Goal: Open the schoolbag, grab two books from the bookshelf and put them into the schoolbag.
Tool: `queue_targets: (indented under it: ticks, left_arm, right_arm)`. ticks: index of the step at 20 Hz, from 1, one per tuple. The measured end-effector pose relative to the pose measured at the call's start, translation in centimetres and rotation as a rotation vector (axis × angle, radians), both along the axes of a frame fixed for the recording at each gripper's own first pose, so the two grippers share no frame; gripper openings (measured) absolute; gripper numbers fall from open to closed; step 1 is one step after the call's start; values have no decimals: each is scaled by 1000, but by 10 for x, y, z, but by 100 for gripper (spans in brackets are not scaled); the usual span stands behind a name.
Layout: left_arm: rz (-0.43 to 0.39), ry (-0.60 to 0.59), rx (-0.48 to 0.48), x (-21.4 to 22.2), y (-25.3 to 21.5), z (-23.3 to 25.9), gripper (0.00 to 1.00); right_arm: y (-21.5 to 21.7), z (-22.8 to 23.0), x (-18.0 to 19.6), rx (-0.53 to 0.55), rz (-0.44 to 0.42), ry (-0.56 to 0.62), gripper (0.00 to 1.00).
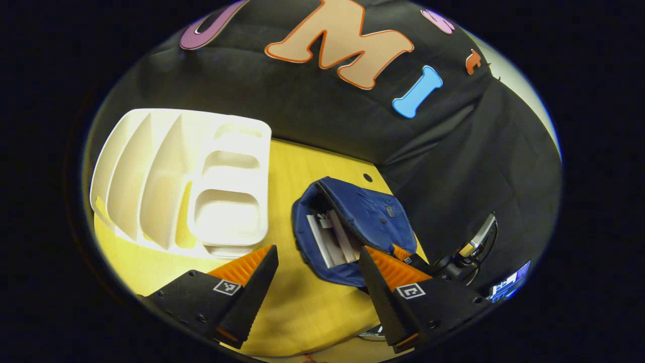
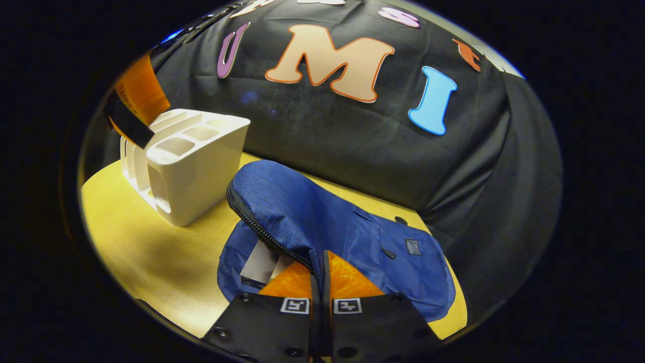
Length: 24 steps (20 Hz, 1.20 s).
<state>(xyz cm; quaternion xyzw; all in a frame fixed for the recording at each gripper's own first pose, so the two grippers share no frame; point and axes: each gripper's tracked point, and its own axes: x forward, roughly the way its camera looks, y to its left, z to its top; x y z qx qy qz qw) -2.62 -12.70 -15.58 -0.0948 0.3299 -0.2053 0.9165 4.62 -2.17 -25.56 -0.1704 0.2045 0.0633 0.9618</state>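
The left gripper hangs above the table with its fingers spread wide and nothing between them. Past its left finger stands the white bookshelf, its slots bare. Just beyond its right finger lies the blue bag, mouth open, with the books inside. The right gripper has its fingers closed together on the zippered edge of the bag's flap, holding it up, and a book shows under the flap to the left of its fingers.
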Motion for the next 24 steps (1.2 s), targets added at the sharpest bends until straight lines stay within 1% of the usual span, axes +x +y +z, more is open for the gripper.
queue_targets:
  ticks: [3, 5, 6, 7, 10, 12, 14, 16, 18, 19, 20, 21, 22, 24]
  left_arm:
    - [37, -12, -2, -3, 22, 2, 95]
    - [54, -23, -12, -6, 28, 9, 95]
    - [54, -29, -25, -7, 28, 13, 95]
    - [54, -35, -40, -8, 28, 16, 95]
    - [58, -46, -46, -12, 34, 21, 96]
    - [68, -67, -39, -13, 38, 27, 95]
    - [80, -92, -48, -15, 42, 39, 95]
    - [108, -124, -44, -16, 53, 48, 96]
    - [148, -167, -24, -11, 63, 57, 95]
    - [169, -202, -15, -8, 70, 65, 95]
    - [181, -241, -13, -7, 73, 75, 95]
    - [191, -290, -14, -10, 76, 86, 96]
    - [198, -344, -11, -8, 78, 99, 95]
    - [219, -431, 17, -5, 84, 117, 93]
  right_arm:
    - [2, -12, 0, -1, 7, 29, 4]
    - [4, -11, 1, 3, 10, 27, 4]
    - [4, -13, 1, 13, 7, 33, 7]
    - [4, -12, -1, 25, 0, 36, 7]
    - [2, -11, -4, 89, -21, 70, 26]
    - [3, -8, -10, 142, -20, 110, 44]
    - [14, 3, -29, 221, 0, 148, 63]
    - [21, 30, -47, 292, 1, 131, 82]
    - [26, 68, -57, 348, -9, 67, 100]
    - [27, 89, -58, 369, -11, 31, 97]
    - [28, 110, -58, 379, -11, -7, 97]
    - [28, 131, -55, 376, -10, -49, 94]
    - [25, 153, -53, 364, -10, -100, 97]
    - [24, 195, -47, 338, -11, -206, 94]
